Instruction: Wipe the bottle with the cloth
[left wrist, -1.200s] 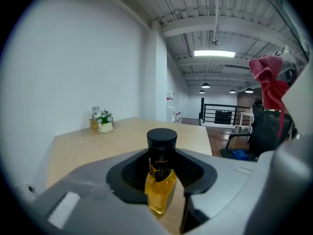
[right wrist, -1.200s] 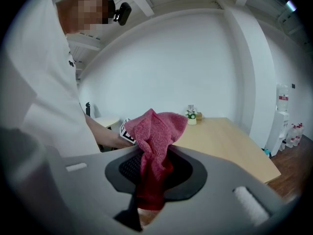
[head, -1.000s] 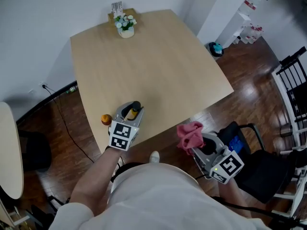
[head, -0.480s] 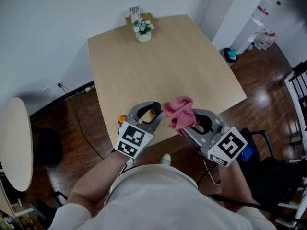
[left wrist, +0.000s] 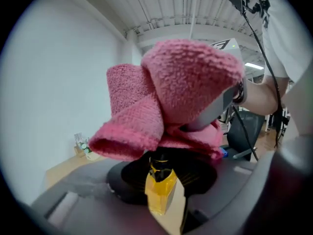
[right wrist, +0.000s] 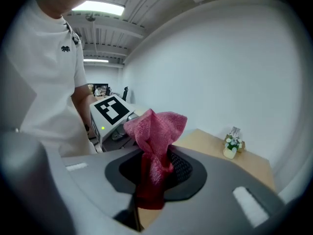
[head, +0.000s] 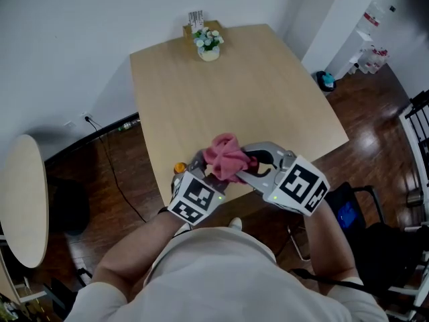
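Here, cloth [head: 226,156] hangs over bottle [left wrist: 161,190], above the table [head: 255,92]'s near edge.

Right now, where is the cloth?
The cloth is low centre in the head view, over the near edge of the table, clamped by the right gripper just above the yellow bottle in the left gripper.

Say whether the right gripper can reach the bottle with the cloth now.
Probably yes. The cloth in the right gripper hangs just over the bottle held in the left gripper, and nothing seems to stand between them.
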The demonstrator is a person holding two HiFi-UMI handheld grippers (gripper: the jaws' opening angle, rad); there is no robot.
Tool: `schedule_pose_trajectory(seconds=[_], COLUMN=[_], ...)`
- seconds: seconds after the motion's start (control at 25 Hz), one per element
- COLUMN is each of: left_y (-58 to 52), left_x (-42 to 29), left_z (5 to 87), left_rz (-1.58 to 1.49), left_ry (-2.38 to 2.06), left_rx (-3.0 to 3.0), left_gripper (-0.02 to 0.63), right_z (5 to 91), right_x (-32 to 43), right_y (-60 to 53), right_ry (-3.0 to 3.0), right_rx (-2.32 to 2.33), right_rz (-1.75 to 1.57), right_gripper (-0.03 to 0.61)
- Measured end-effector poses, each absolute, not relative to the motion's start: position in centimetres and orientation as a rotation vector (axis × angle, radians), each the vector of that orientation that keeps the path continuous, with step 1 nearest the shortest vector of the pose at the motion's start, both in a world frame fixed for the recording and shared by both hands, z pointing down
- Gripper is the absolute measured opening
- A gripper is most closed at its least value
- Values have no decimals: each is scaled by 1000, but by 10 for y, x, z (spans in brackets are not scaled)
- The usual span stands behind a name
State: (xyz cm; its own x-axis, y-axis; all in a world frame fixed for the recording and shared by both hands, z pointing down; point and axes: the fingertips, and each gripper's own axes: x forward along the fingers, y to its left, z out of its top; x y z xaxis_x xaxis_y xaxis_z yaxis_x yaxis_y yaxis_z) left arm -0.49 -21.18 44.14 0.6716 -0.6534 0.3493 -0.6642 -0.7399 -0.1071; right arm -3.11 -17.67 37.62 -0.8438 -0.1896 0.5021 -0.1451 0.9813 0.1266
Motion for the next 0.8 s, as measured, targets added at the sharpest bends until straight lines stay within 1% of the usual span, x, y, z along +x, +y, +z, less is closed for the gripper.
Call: schedule_pose_trajectory(seconds=[0.16, 0.36, 0.64, 0.8], left_y=[-214, -217, -214, -220], left_x=[-10, -11, -21, -21], left_z=[434, 426, 395, 374], left_rz=[573, 547, 433, 349], left_ry=[-1111, -1110, -1101, -1075], left_rx=[2862, 2859, 2848, 2818], left_gripper=[155, 155, 155, 156], right_z=[372, 377, 356, 363], right_x=[-29, -5, 4, 8], right_y=[-186, -208, -212, -214], right_ry=[-2625, -2617, -2750, -2790], right_rx=[298, 410, 564, 614], right_rz=[-78, -50, -28, -19], right_gripper=[89, 89, 89, 89])
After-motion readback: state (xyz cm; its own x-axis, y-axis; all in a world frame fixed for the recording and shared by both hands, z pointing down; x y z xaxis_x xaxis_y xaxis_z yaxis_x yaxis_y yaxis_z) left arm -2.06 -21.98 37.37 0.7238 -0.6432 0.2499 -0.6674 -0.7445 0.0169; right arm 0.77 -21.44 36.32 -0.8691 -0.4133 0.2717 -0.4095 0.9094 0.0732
